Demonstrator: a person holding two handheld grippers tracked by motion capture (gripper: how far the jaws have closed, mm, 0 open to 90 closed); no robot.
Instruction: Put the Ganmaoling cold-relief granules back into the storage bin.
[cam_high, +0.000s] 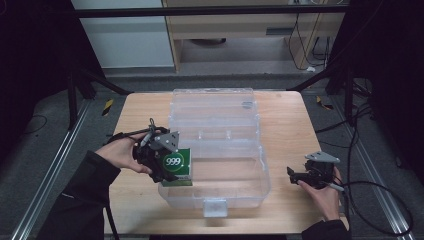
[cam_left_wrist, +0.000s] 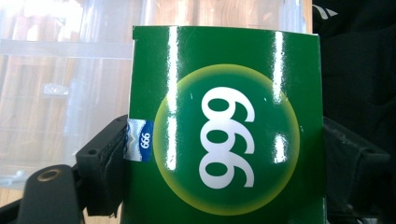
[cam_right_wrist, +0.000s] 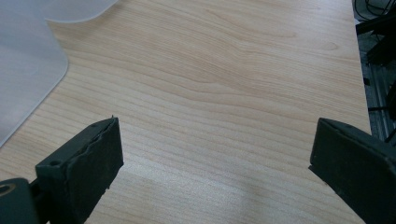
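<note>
A green box with "999" in a yellow-green circle is held in my left gripper at the left front corner of the clear plastic case. In the left gripper view the green box stands between the two black jaws, whose pads press on its sides. My right gripper rests low over the table at the case's right side. In the right gripper view my right gripper stands open with bare wood between its jaws.
The clear case's lid lies open toward the back of the wooden table. A corner of the case shows in the right gripper view. Dark frame legs and cables stand around the table on the floor.
</note>
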